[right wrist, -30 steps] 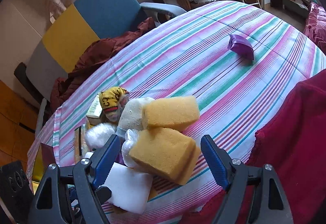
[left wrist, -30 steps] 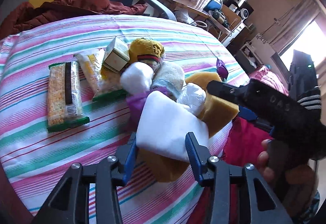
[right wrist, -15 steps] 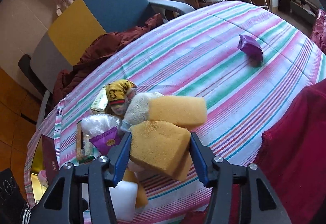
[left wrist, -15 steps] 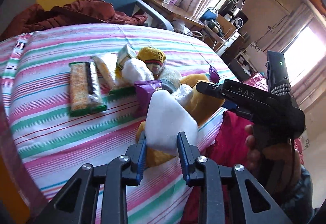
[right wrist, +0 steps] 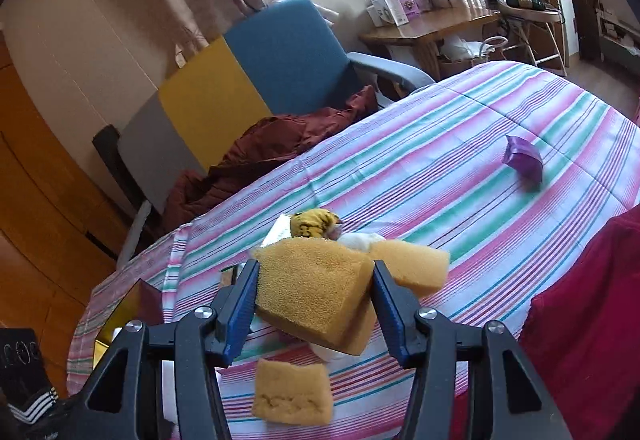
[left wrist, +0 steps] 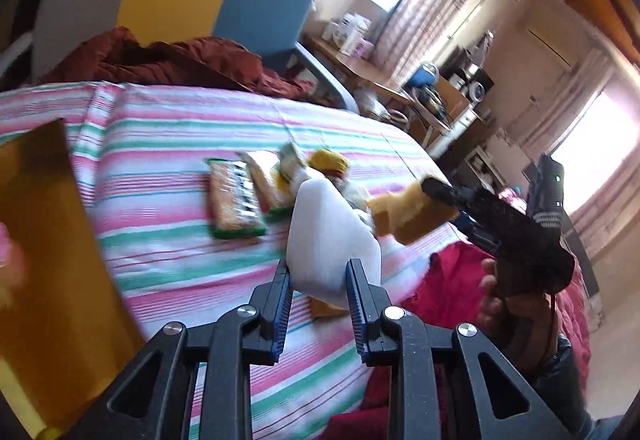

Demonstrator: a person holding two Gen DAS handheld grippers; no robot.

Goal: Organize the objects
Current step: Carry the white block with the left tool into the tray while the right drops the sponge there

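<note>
Sunlit bedroom, curtains drawn over bright windows; in front, a cloth (right wrist: 460, 143) striped pink, green and white, spread over a rounded surface.

Clamped between the blue ribbed pads of the left gripper (left wrist: 319, 294): a white block (left wrist: 332, 236), smooth, matte, foam-like, wedge-shaped, its long axis running straight out from the jaws toward the pile. Clear of the cloth, from the look of it.

Pinched in the right gripper (right wrist: 314, 302): a yellow sponge (right wrist: 312, 292), coarse and porous, chunky, slightly squeezed at the sides, tilted down toward the camera, broad face up. Lifted too, apparently.

Directly below that sponge, on the cloth: a second sponge (right wrist: 292, 394), flat and squarish. Just right of the right gripper: a third sponge (right wrist: 412, 264), long axis across the view.

Beyond both grippers: a small heap with a yellow patterned bundle (right wrist: 314, 224) and glossy snack packs (left wrist: 234, 199). Well apart, far right: a crinkled purple packet (right wrist: 524, 157).

At the left edge, nearest the left gripper: a shiny gold box (left wrist: 48, 240), probably the destination, hence likely a leftward swing for the white block first. Soft pieces, so little risk of damage, some of slipping.
</note>
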